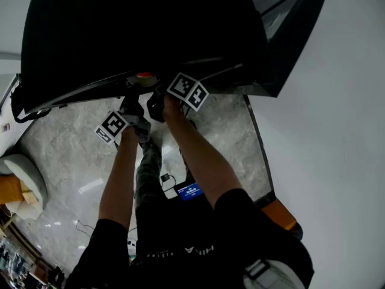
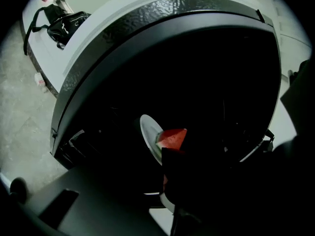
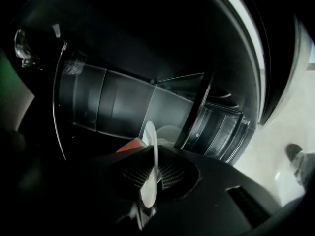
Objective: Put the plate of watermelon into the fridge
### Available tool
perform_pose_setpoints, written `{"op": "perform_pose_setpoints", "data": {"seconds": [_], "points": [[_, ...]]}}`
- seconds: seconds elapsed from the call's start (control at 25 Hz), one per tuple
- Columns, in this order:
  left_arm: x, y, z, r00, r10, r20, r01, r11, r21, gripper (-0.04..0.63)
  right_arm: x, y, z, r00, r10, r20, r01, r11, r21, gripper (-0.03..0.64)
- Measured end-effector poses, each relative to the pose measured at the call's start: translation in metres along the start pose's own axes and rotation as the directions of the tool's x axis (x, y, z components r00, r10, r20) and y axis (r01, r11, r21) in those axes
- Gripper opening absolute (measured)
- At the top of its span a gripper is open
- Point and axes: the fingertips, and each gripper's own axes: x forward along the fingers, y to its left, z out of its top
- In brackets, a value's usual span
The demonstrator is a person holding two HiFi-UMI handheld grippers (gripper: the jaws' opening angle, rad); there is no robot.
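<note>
A white plate [image 3: 149,188] stands edge-on between the jaws of my right gripper [image 3: 150,173], which is shut on its rim. A red watermelon wedge [image 3: 130,145] lies on the plate's left side. In the left gripper view the same plate [image 2: 147,132] and wedge [image 2: 173,137] are tilted inside the dark fridge [image 2: 197,73]. In the head view both grippers reach under the fridge's black edge [image 1: 144,35]: the right gripper [image 1: 157,104] beside the left gripper [image 1: 131,106], with the watermelon [image 1: 144,76] just ahead. The left jaws are lost in darkness.
Glass shelves and clear drawers [image 3: 216,124] fill the fridge behind the plate. A grey marble floor [image 1: 60,155] lies below, with a blue-screened device [image 1: 189,191] and cables. A black bag [image 2: 64,23] sits on a white counter. A cushioned seat [image 1: 24,179] is at the left.
</note>
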Motion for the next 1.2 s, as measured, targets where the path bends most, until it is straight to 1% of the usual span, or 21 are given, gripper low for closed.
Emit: {"op": "perform_pose_setpoints", "data": {"seconds": [0.08, 0.12, 0.24, 0.32, 0.4, 0.44, 0.56, 0.72, 0.88, 0.96, 1.04, 1.12, 1.2], "points": [[-0.006, 0.001, -0.005, 1.0, 0.008, -0.008, -0.008, 1.0, 0.01, 0.066, 0.002, -0.001, 0.002, 1.0, -0.001, 0.016, 0.0, 1.0, 0.011, 0.029], [-0.006, 0.001, -0.01, 1.0, 0.001, -0.025, -0.001, 1.0, 0.004, 0.066, 0.003, -0.001, 0.003, 1.0, 0.001, 0.021, -0.001, 1.0, 0.013, 0.029], [0.003, -0.006, -0.024, 0.994, -0.057, -0.09, 0.055, 0.998, -0.016, 0.064, 0.006, 0.002, 0.004, 1.0, 0.01, 0.01, -0.01, 1.0, -0.017, 0.029], [0.012, -0.012, -0.025, 0.991, -0.09, -0.102, 0.09, 0.996, -0.006, 0.064, 0.007, 0.003, 0.002, 1.0, 0.009, -0.013, -0.01, 0.998, -0.065, 0.03], [0.016, -0.012, -0.02, 0.993, -0.077, -0.093, 0.078, 0.997, 0.016, 0.063, 0.007, 0.005, 0.003, 0.999, -0.001, -0.044, -0.005, 0.991, -0.135, 0.031], [0.017, -0.011, -0.016, 0.995, -0.067, -0.077, 0.069, 0.998, 0.015, 0.063, 0.007, 0.005, 0.003, 0.998, -0.009, -0.066, -0.003, 0.983, -0.184, 0.031], [0.02, -0.007, 0.0, 1.0, -0.021, -0.022, 0.021, 1.0, 0.011, 0.06, 0.007, 0.006, -0.003, 0.989, -0.052, -0.139, 0.0, 0.937, -0.349, 0.043], [0.028, -0.006, 0.013, 1.0, 0.0, 0.018, 0.0, 1.0, -0.004, 0.057, 0.005, 0.009, -0.014, 0.972, -0.082, -0.221, -0.039, 0.868, -0.496, 0.094], [0.04, -0.003, 0.022, 0.999, 0.028, 0.014, -0.029, 0.999, 0.014, 0.057, 0.005, 0.011, -0.022, 0.955, -0.111, -0.276, -0.081, 0.795, -0.601, 0.141], [0.044, -0.001, 0.023, 0.999, 0.04, 0.006, -0.041, 0.999, 0.022, 0.057, 0.005, 0.011, -0.023, 0.945, -0.134, -0.297, -0.094, 0.76, -0.643, 0.149], [0.046, -0.001, 0.026, 0.999, 0.042, 0.016, -0.042, 0.999, 0.021, 0.055, 0.003, 0.011, -0.026, 0.928, -0.155, -0.338, -0.123, 0.729, -0.673, 0.156], [0.049, -0.002, 0.032, 0.999, 0.036, 0.039, -0.036, 0.999, 0.012, 0.051, 0.002, 0.011, -0.032, 0.909, -0.177, -0.378, -0.16, 0.687, -0.708, 0.168], [0.052, -0.005, 0.037, 0.999, 0.031, 0.044, -0.032, 0.999, 0.017, 0.051, 0.0, 0.009, -0.033, 0.903, -0.203, -0.378, -0.164, 0.65, -0.742, 0.169]]}}
